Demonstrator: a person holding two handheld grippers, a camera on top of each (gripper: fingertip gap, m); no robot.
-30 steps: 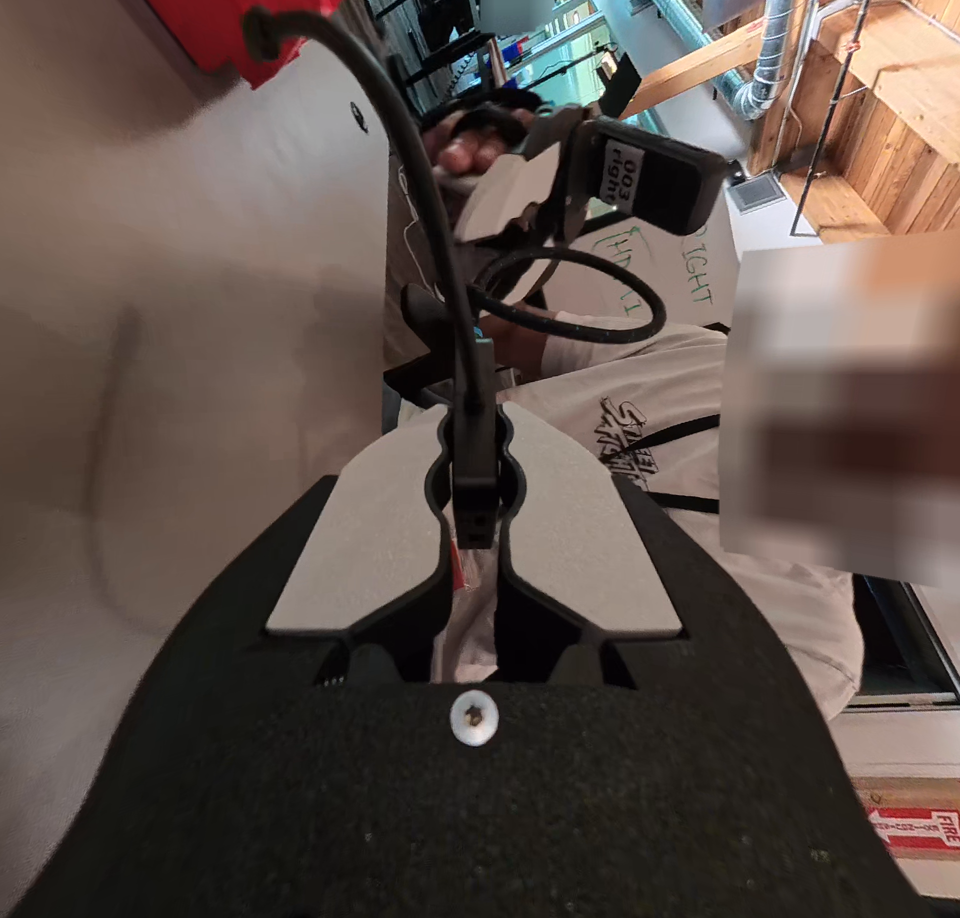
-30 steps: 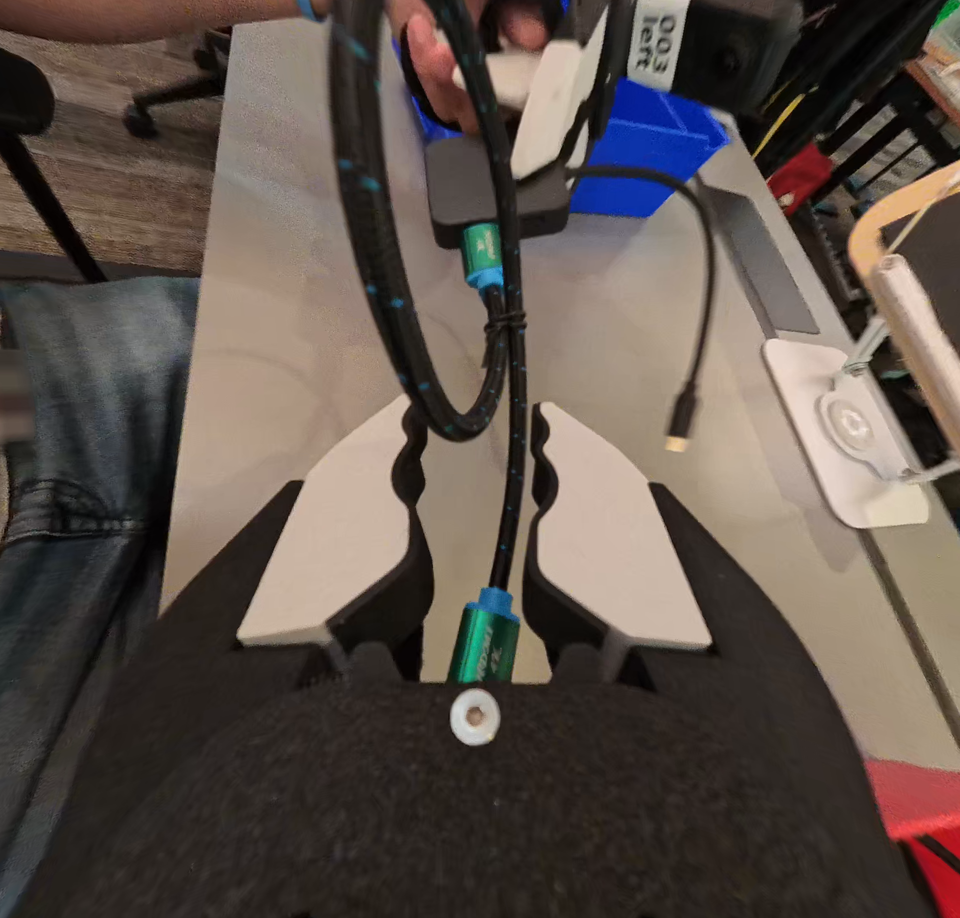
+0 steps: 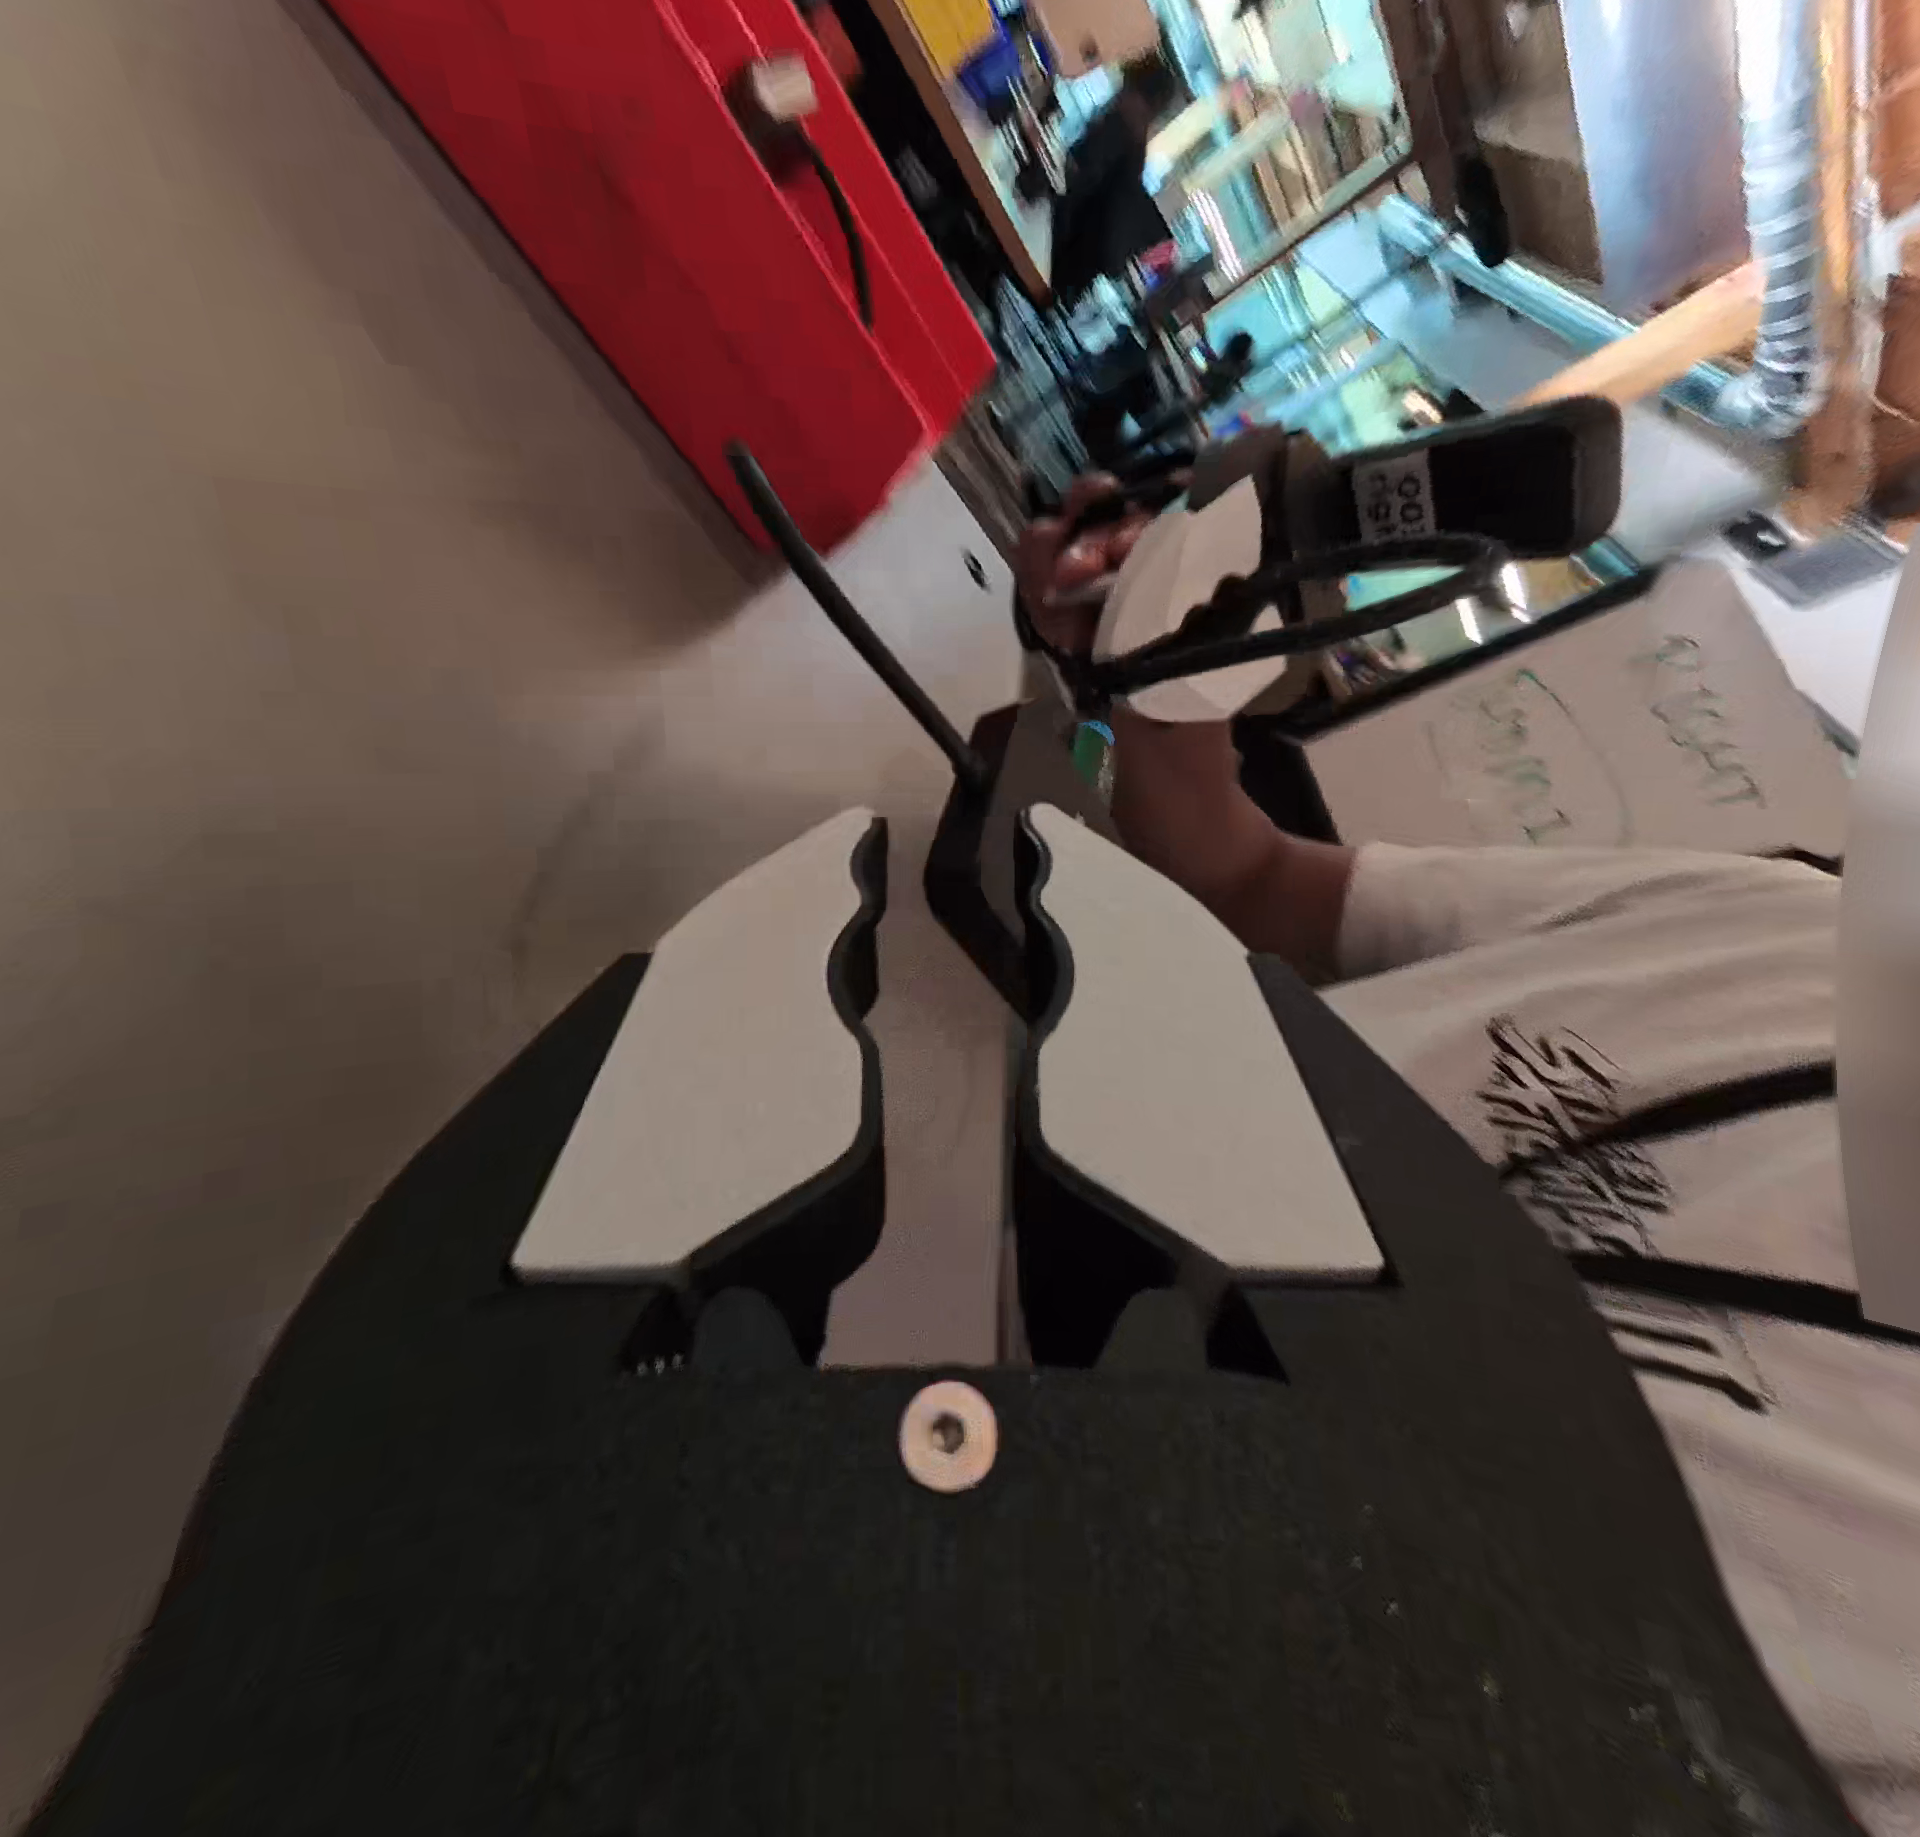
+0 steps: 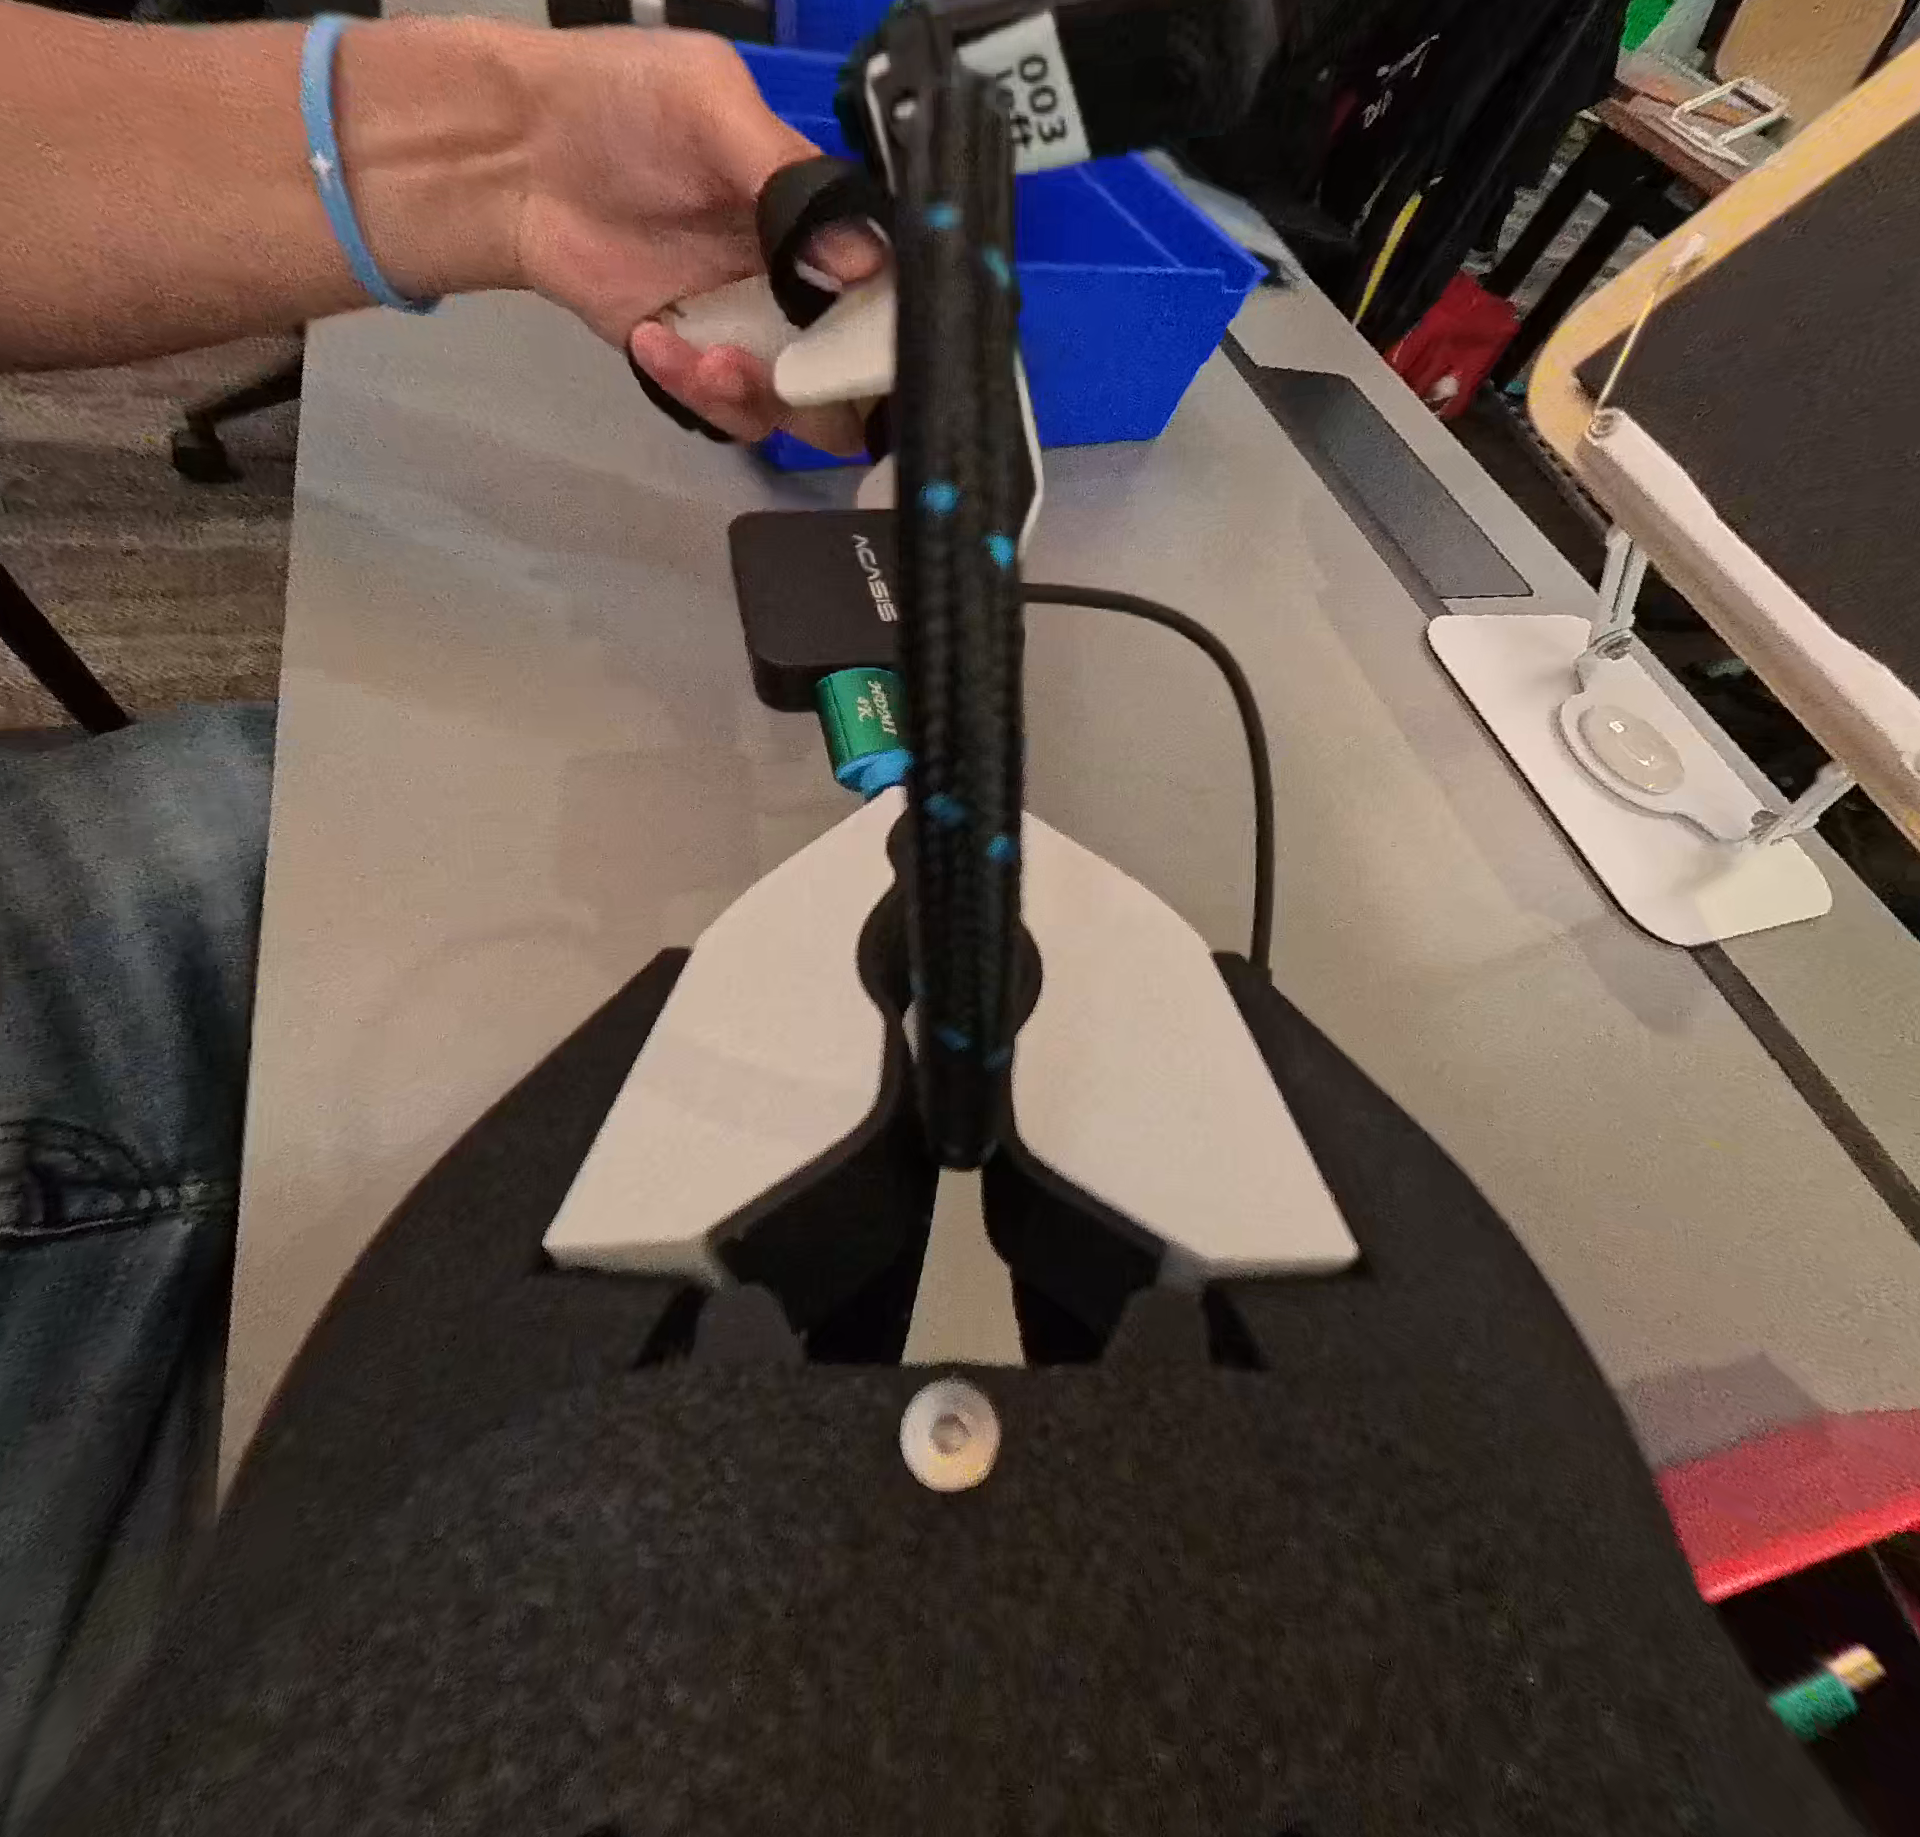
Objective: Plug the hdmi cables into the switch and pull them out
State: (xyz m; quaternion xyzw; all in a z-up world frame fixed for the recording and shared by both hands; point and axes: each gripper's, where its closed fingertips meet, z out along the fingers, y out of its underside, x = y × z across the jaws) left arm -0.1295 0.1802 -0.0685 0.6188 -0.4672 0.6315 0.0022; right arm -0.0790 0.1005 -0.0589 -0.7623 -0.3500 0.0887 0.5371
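Right gripper (image 4: 961, 831) first: its fingers are now pressed together on a doubled run of the braided HDMI cable (image 4: 956, 540), black with blue flecks. A second ago they stood apart and the cable only hung loosely through the gap. The cable rises straight up from the clamp and hides part of my view ahead.

My left gripper (image 3: 951, 821) has gone the other way. It was clamped on the switch (image 3: 977, 883); now its fingers stand apart, with the switch edge-on in the gap near the tips, close against the right-hand finger. Whether they touch I cannot tell.

From the right wrist view the switch sits low at the grey table (image 4: 520, 644), where before it was held higher. The green plug (image 4: 857, 717) is still seated in its near face. A thin black lead (image 4: 1252, 748) curves from the switch toward me and passes behind my right finger.

Above the switch, the person's left hand (image 4: 582, 198) reaches in from the left, back of the hand up. A finger is hooked through the black loop on the gripper's handle, and a blue wristband (image 4: 332, 156) is on the wrist.

Farther out are a blue bin (image 4: 1122, 333) behind the switch and a white stand base (image 4: 1621, 779) to the right.
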